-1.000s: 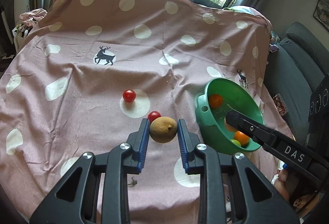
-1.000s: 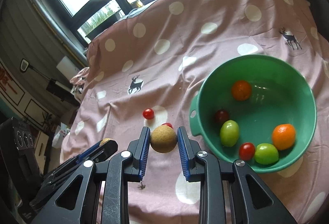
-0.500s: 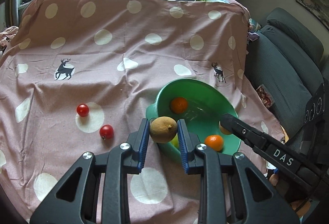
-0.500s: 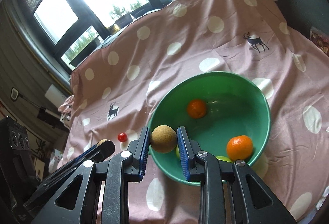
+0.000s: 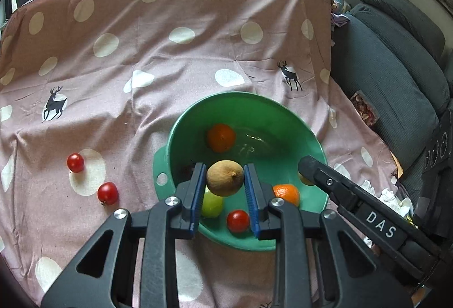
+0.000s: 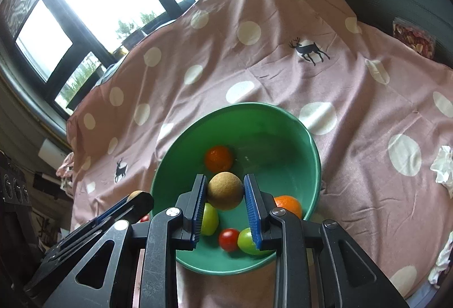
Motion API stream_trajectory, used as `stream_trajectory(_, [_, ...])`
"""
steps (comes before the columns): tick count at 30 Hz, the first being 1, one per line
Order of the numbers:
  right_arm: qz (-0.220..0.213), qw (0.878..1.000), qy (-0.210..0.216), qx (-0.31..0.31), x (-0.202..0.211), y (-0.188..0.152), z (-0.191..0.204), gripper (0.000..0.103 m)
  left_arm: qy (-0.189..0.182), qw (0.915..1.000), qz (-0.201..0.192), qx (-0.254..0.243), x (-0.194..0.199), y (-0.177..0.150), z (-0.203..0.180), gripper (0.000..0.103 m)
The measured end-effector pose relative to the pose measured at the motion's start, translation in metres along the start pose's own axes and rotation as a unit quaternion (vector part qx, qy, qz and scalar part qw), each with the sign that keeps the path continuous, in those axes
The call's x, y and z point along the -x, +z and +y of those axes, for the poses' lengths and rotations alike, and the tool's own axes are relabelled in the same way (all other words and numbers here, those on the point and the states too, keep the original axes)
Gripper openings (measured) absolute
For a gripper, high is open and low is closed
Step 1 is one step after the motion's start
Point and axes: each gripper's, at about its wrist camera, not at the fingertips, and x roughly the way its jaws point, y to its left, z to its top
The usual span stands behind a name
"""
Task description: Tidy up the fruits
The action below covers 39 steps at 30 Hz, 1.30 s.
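the left gripper (image 5: 225, 180) pinched a brown kiwi (image 5: 225, 178) between its blue pads (image 5: 198, 192), held above the green bowl (image 5: 246, 107). the right gripper (image 6: 225, 192) pinched a second brown fruit (image 6: 225, 190) the same way, also over the bowl. in the left view the right gripper's black finger, marked "das", reached in over the bowl's right rim.

inside the bowl lay an orange (image 5: 221, 137) toward the far side, a second orange (image 5: 286, 193) at the near right, a green fruit (image 5: 211, 204) under the left gripper's pad, and a red tomato (image 5: 237, 220) near the front wall. the right view showed another green fruit (image 6: 249, 241) beside that tomato.

the bowl sat on a pink cloth (image 5: 170, 61) with white dots and deer prints. two more tomatoes lay on the cloth left of the bowl, one (image 5: 108, 193) nearer it, one (image 5: 75, 162) farther out on a white dot. a grey sofa (image 5: 396, 76) stood at the right edge, windows beyond.
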Motion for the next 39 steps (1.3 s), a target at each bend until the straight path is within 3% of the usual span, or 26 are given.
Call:
stream_trajectory(18, [0.032,0.999,-0.025,-0.022,-0.023,0.002,-0.016,0.029,0.002,0.9983,0.057,-0.013,-0.046,-0.003,-0.007,0.027])
stream_trajectory(39, [0.047,0.998,-0.041,-0.019,-0.029,-0.001,-0.017,0.029,0.013,0.997,0.074,-0.017,-0.061,-0.008,-0.011,0.027])
